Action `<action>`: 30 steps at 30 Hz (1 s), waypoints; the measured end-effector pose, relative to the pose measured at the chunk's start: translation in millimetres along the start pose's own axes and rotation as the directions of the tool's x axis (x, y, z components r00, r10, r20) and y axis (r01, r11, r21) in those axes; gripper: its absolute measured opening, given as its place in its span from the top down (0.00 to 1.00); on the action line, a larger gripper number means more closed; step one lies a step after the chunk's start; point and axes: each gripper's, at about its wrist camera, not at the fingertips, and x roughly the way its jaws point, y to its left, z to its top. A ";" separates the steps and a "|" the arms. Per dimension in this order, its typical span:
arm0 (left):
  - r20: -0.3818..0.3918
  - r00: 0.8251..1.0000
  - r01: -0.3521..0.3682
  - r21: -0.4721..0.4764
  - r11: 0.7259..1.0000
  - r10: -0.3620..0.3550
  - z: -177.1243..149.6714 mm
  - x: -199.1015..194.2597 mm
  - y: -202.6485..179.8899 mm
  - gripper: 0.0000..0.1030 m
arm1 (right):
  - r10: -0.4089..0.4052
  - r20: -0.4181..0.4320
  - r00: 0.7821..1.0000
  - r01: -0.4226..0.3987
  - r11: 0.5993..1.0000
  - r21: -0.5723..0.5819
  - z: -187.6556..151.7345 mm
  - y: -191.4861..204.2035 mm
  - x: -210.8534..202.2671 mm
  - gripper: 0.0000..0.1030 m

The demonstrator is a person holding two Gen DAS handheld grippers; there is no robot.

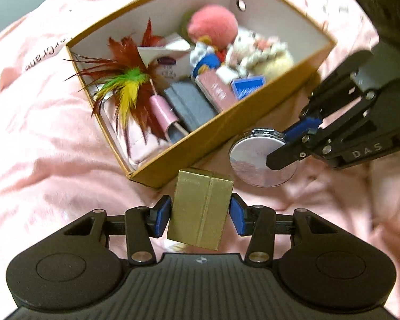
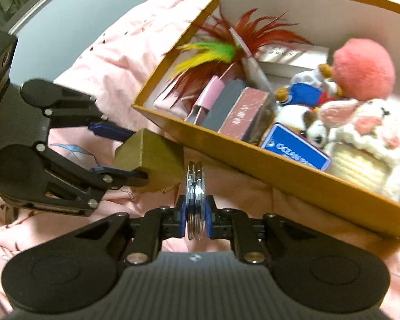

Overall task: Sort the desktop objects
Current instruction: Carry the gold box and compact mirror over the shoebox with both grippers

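Pinching gold box and round compact just beside the cardboard bin: collision or slip risked.

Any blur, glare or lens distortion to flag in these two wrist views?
Left wrist view: plush toys in the cardboard box are smeared, edges bowed by fisheye. Right wrist view: bright glint on the round metal compact; the left gripper looks slightly soft.

I see my right gripper clamping a round silver compact edge-on, just outside the cardboard box. To its left, my left gripper pinches a small gold box above the pink cloth.
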 end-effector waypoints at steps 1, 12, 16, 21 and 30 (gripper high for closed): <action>0.011 1.000 0.020 -0.023 1.000 -0.020 0.3 -6.4 -1.1 0.47 | 0.002 0.008 1.000 -0.002 1.000 0.006 1.0 -3.4 -6.2 0.86; 0.145 0.977 0.180 -0.163 0.970 -0.157 37.5 -62.1 18.9 0.47 | -0.004 0.172 0.985 -0.005 0.999 0.047 -3.2 -12.9 -100.2 0.86; 0.175 0.973 0.186 -0.198 0.962 -0.152 59.8 -62.7 28.2 0.47 | -0.058 0.233 0.971 0.050 0.998 0.040 4.1 -15.6 -124.0 0.86; 0.230 0.968 0.153 -0.220 0.963 -0.102 90.9 -60.1 40.2 0.47 | -0.132 0.287 0.949 0.127 0.991 0.035 17.6 -24.9 -139.3 0.86; 0.250 0.966 0.138 -0.262 0.955 -0.071 148.9 -28.9 58.9 0.47 | -0.243 0.307 0.920 0.229 0.970 0.083 51.9 -59.4 -130.4 0.86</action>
